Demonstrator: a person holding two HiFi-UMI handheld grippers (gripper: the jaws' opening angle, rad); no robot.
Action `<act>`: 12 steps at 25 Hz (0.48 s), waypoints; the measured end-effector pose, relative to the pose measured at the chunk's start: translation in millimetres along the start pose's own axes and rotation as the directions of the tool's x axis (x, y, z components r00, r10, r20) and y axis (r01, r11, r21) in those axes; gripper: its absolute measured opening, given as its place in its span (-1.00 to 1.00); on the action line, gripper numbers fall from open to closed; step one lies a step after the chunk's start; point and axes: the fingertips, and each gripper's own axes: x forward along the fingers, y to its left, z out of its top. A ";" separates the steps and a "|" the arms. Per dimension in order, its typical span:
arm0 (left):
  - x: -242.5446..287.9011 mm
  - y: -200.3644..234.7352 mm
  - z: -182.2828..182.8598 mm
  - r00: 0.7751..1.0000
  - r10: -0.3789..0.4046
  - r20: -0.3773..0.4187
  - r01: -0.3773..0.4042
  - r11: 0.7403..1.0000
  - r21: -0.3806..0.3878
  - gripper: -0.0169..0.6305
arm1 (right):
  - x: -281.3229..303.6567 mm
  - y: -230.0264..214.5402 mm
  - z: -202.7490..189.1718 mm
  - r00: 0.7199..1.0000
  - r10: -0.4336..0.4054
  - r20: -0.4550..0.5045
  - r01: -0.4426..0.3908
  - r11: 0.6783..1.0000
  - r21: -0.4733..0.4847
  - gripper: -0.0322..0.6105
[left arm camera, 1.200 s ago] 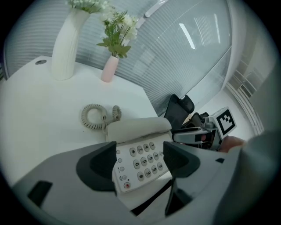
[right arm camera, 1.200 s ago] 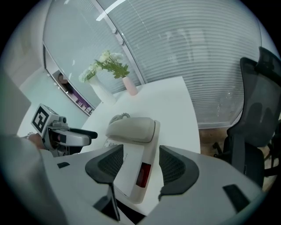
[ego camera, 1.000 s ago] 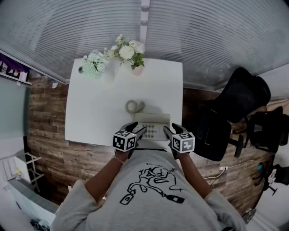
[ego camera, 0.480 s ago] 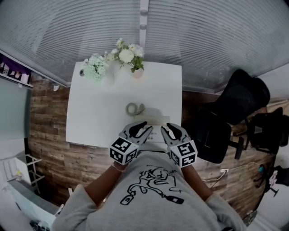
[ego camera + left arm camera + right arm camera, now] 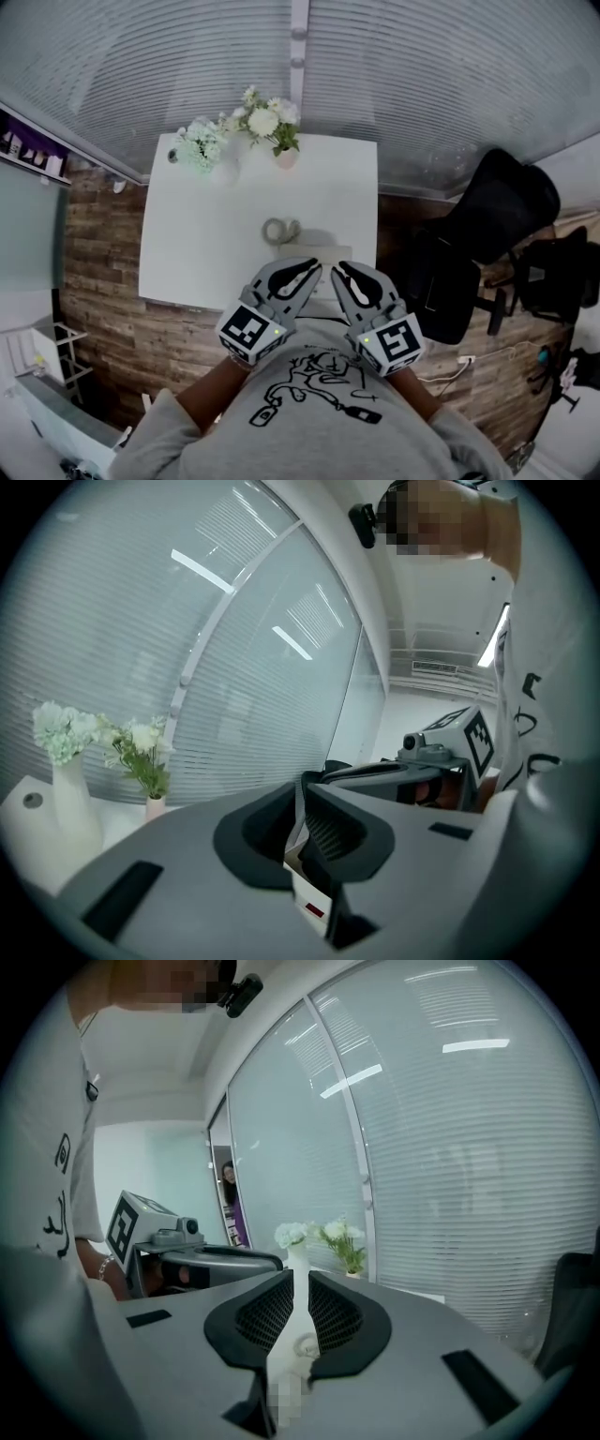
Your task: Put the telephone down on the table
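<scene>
The white telephone (image 5: 321,251) lies on the white table (image 5: 187,234) near its front edge, mostly hidden behind my two raised grippers. Beyond it lies a grey coiled loop (image 5: 278,228). My left gripper (image 5: 306,270) hangs above the phone, shut and empty. In the left gripper view the left gripper (image 5: 302,794) shows only a thin slit, with a bit of the phone (image 5: 309,907) below. My right gripper (image 5: 343,272) is beside it, its jaws closing and almost together. In the right gripper view nothing sits between the right gripper's (image 5: 295,1279) pads.
Two vases of white flowers (image 5: 199,142) (image 5: 272,117) stand at the table's far edge against a window with blinds. A black office chair (image 5: 487,225) stands right of the table. The floor around is wood planks (image 5: 94,272).
Both grippers have lifted off the telephone's sides toward the camera and closed their jaws. The telephone stays on the table.
</scene>
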 end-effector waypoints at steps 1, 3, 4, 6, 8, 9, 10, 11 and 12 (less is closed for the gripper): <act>-1.2 -1.5 4.0 1.000 -0.002 0.005 0.002 1.000 0.013 -0.85 | -1.2 1.3 5.5 1.000 0.000 0.012 0.000 1.000 -0.009 -0.69; -3.6 -5.7 15.7 1.000 -0.005 0.017 0.004 1.000 0.024 -0.86 | -3.7 3.2 16.0 0.999 -0.002 0.041 0.003 1.000 -0.024 -0.71; -4.8 -8.1 21.6 1.000 -0.006 0.024 0.005 1.000 0.022 -0.86 | -4.9 4.0 20.8 0.998 -0.003 0.057 0.005 1.000 -0.025 -0.73; -6.3 -12.0 30.2 0.999 -0.006 0.039 0.005 1.000 0.024 -0.87 | -7.3 5.0 27.5 0.997 -0.006 0.076 0.008 1.000 -0.027 -0.75; -7.3 -14.8 35.3 0.999 -0.005 0.046 0.003 0.999 0.034 -0.87 | -8.8 5.4 30.9 0.997 -0.006 0.083 0.008 1.000 -0.030 -0.76; -7.7 -15.9 37.0 0.999 -0.005 0.048 0.003 0.999 0.037 -0.87 | -9.1 5.7 32.1 0.996 -0.005 0.085 0.008 1.000 -0.029 -0.76; -8.0 -16.7 38.4 0.999 -0.006 0.049 0.004 0.999 0.038 -0.87 | -9.3 6.1 33.4 0.996 -0.004 0.087 0.007 1.000 -0.028 -0.76; -8.2 -17.0 39.7 0.999 -0.006 0.050 0.005 0.999 0.038 -0.87 | -9.2 6.5 34.7 0.996 -0.003 0.090 0.006 1.000 -0.028 -0.76; -8.5 -16.9 40.8 0.999 -0.006 0.050 0.004 0.999 0.039 -0.87 | -9.0 6.9 36.2 0.996 -0.002 0.093 0.005 1.000 -0.031 -0.76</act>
